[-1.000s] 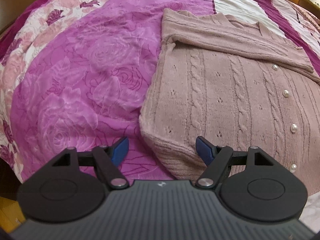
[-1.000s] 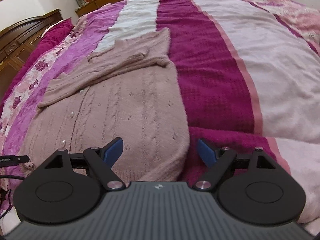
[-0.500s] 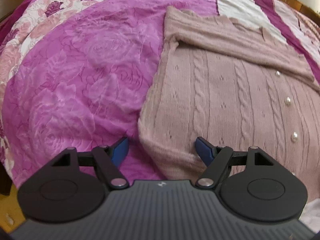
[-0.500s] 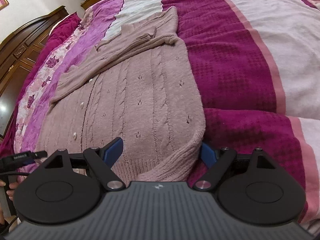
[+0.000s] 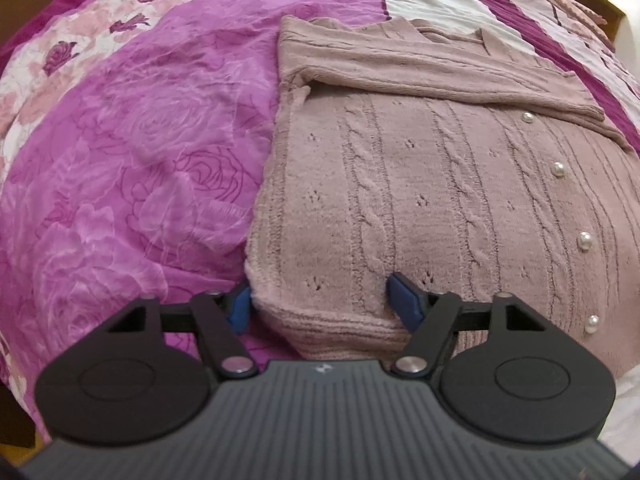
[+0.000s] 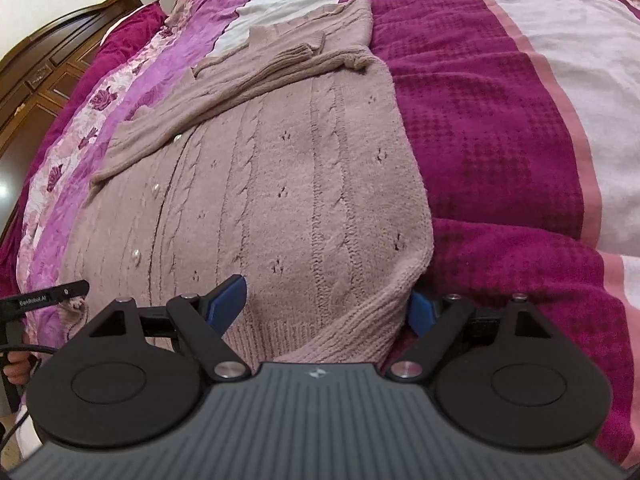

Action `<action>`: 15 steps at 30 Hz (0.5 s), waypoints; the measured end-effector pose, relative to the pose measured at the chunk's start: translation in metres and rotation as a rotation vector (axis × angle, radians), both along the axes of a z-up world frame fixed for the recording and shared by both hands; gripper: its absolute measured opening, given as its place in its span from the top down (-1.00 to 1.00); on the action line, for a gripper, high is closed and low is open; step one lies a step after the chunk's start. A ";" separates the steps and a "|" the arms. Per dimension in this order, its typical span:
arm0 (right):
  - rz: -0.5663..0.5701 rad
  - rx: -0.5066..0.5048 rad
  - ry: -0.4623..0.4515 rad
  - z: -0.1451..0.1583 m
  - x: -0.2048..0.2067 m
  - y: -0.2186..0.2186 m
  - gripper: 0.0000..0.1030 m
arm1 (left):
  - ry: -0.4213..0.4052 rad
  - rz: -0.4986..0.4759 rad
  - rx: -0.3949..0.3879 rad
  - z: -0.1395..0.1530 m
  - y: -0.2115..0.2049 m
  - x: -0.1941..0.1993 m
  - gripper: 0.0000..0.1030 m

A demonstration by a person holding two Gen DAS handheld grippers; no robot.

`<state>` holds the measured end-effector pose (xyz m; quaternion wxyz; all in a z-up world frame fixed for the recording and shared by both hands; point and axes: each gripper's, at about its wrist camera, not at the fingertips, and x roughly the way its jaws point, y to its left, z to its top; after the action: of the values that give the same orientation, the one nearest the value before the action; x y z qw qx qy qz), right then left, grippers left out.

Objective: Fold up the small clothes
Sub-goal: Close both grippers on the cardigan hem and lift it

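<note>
A dusty-pink cable-knit cardigan [image 5: 440, 184] with pearl buttons lies flat on the bed, both sleeves folded across its chest. It also shows in the right wrist view [image 6: 280, 184]. My left gripper [image 5: 320, 300] is open, its blue pads straddling the hem's left corner. My right gripper [image 6: 328, 304] is open, its pads straddling the hem's right corner; the right pad is partly hidden under the knit.
The bed carries a purple rose-patterned cover [image 5: 140, 140] on the left and a magenta, pink and white striped blanket [image 6: 500, 112] on the right. Dark wooden furniture [image 6: 48, 72] stands beyond the bed. The other hand-held gripper's tip [image 6: 44, 294] shows at the left edge.
Both grippers have moved forward and down onto the cardigan's hem corners, which now lie between the open pads. The cardigan has not moved.
</note>
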<state>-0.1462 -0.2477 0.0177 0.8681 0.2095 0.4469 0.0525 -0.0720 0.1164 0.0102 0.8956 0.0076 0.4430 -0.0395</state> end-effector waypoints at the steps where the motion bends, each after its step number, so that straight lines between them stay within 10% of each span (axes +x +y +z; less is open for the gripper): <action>1: 0.005 -0.002 -0.005 0.001 0.000 0.000 -0.58 | 0.001 -0.011 -0.002 0.002 0.000 -0.001 -0.13; 8: -0.012 0.013 -0.008 0.000 -0.003 -0.008 0.21 | 0.037 -0.071 -0.042 -0.001 -0.005 -0.002 0.18; 11: -0.032 0.063 -0.022 0.001 -0.004 -0.017 0.62 | 0.034 -0.060 -0.114 0.002 0.000 -0.001 0.64; 15: -0.055 0.165 -0.105 0.008 -0.007 -0.026 0.70 | 0.004 -0.039 -0.207 0.011 0.008 -0.001 0.72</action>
<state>-0.1531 -0.2736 0.0257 0.8712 0.2891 0.3893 0.0762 -0.0732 0.1239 0.0214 0.8898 -0.0762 0.4381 -0.1026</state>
